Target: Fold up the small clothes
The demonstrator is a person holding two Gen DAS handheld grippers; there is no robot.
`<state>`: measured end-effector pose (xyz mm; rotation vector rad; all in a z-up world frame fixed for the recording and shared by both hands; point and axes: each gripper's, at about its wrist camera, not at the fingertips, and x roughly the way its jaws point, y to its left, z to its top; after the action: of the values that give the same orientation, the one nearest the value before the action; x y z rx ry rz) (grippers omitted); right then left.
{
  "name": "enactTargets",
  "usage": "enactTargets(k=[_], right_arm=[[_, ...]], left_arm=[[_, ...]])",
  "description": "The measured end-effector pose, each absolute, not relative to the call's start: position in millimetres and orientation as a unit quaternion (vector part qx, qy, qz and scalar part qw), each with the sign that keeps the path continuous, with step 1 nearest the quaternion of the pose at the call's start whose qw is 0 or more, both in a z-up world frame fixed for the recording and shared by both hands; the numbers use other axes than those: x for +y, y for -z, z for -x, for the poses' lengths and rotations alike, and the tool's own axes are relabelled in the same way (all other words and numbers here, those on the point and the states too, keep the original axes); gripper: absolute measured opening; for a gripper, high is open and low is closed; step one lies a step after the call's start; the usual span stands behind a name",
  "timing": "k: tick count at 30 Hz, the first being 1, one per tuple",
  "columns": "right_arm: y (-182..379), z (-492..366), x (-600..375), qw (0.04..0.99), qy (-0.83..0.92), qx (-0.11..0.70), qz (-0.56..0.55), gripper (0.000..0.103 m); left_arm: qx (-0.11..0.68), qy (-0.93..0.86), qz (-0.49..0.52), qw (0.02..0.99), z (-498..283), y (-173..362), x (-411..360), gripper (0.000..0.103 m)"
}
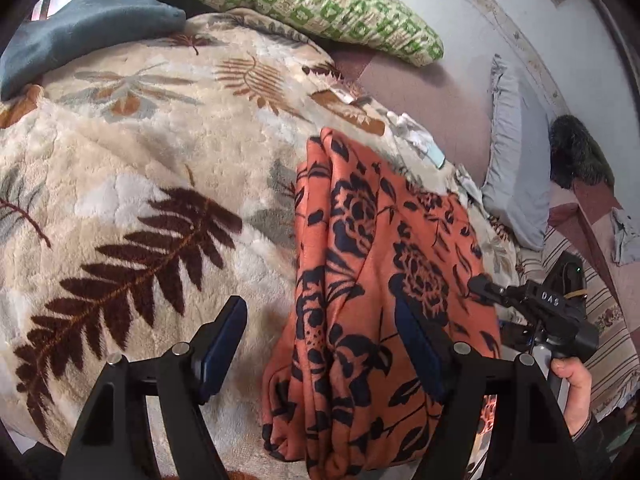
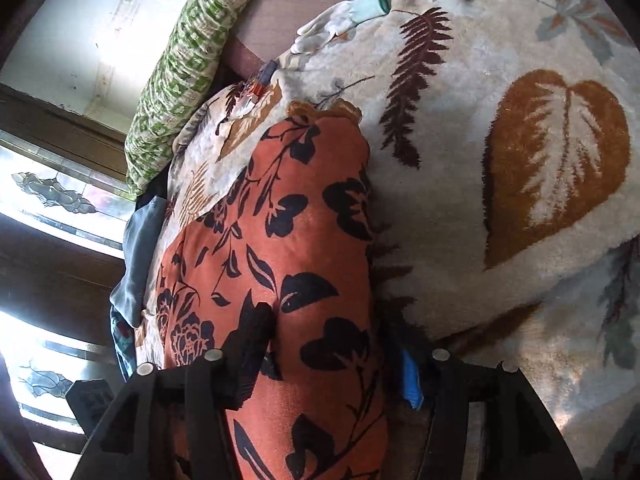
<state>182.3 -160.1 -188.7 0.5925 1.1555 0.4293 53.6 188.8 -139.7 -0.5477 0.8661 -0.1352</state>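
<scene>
An orange garment with a black flower print (image 1: pixel 360 280) lies folded in a long strip on a cream fleece blanket with leaf patterns (image 1: pixel 160 140). My left gripper (image 1: pixel 320 308) is open low over the strip's near end; its right finger (image 1: pixel 420 344) rests over the cloth and its left finger stands clear on the blanket. My right gripper (image 1: pixel 480 284), held by a hand (image 1: pixel 572 376), is at the garment's right edge. In the right wrist view the garment (image 2: pixel 312 208) fills the right gripper (image 2: pixel 328 332), whose jaws are closed on a thick fold.
A green patterned pillow (image 1: pixel 312 4) lies at the back by the wall, a blue cloth (image 1: pixel 88 36) at the back left. A grey frilled pillow (image 1: pixel 516 168) and dark furry item (image 1: pixel 576 152) lie to the right. Pale gloves (image 2: pixel 340 24) rest on the blanket's edge.
</scene>
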Motion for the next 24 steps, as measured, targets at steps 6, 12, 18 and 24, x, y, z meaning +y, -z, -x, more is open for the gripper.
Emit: enactTargets(k=[6,12,18,24], right_arm=[[168,-198,-162,0.790,-0.216,0.514,-0.255,0.070],[196,-240,-164,0.756,-0.227,0.532,-0.307,0.072],[168,-222,-155,0.800,-0.241,0.490,-0.250,0.033],[203,-225,-174,0.760,-0.222,0.518,-0.323,0.063]], left_arm=[[0.429,0.109,0.287,0.850,-107,137,196,0.077],[0.495,0.129,0.280,0.812,-149,172,180,0.066],[0.508,0.135,0.262,0.810,-156,179,171,0.055],[0.498,0.109,0.184,0.840,-145,155,160,0.058]])
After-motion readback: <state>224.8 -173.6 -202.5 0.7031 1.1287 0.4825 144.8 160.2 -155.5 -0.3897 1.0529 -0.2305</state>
